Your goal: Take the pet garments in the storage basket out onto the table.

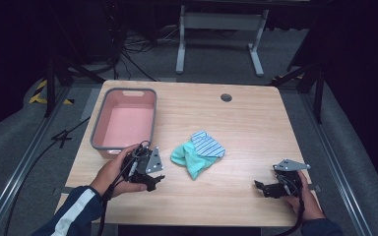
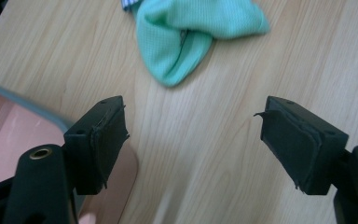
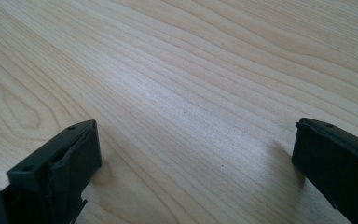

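Note:
A mint-green cloth [image 1: 191,158] lies crumpled near the table's middle, with a blue-and-white striped cloth [image 1: 207,145] lapping over its far side. My left gripper [image 1: 153,180] hovers just left of the green cloth, close to the pink bin's near corner. In the left gripper view its jaws stand wide apart with bare wood between them, and the green cloth [image 2: 191,32] lies a short way ahead. My right gripper [image 1: 262,187] rests low at the table's front right. Its jaws are spread wide over bare wood in the right gripper view [image 3: 191,154], holding nothing.
A pink bin with a grey rim [image 1: 97,128] stands at the table's left, and its corner [image 2: 9,135] shows beside my left jaw. A round cable hole [image 1: 226,97] sits near the far edge. A metal frame [image 1: 220,22] stands on the floor beyond.

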Demonstrator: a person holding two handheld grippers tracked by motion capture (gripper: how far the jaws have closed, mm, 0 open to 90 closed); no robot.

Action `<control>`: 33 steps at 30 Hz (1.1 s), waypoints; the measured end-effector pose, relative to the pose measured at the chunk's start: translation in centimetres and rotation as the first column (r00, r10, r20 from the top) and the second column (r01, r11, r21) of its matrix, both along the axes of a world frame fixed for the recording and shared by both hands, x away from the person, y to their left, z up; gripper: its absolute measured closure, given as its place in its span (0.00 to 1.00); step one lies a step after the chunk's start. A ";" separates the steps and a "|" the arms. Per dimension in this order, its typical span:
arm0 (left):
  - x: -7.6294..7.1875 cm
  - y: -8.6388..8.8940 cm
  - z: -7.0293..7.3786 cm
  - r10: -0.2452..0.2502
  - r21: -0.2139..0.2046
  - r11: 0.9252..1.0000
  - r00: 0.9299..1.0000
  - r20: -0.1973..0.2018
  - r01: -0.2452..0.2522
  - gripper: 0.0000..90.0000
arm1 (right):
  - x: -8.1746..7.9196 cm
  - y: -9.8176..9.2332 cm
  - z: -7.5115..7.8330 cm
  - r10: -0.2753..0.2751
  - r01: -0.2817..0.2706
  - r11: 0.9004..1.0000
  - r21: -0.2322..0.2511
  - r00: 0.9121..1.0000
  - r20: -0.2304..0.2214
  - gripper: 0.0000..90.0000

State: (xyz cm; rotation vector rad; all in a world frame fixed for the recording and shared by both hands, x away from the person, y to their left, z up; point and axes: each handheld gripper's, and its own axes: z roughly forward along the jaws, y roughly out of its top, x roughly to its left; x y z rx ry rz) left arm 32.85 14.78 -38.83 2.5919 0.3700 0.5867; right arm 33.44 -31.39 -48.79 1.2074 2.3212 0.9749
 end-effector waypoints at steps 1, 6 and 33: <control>-0.1 0.4 -0.2 0.004 -0.001 1.000 1.000 -0.008 -0.004 0.25 | 0.0 0.0 0.0 0.000 0.000 1.000 0.000 1.000 0.000 0.02; -0.4 1.6 -0.9 0.026 0.035 0.999 0.999 -0.019 -0.025 0.26 | 0.0 0.0 0.0 0.001 -0.001 1.000 -0.003 1.000 0.001 0.02; -0.3 10.3 -6.8 0.174 0.001 0.985 0.978 -0.114 -0.175 0.22 | 0.0 0.0 0.0 -0.002 0.002 1.000 0.000 1.000 0.000 0.02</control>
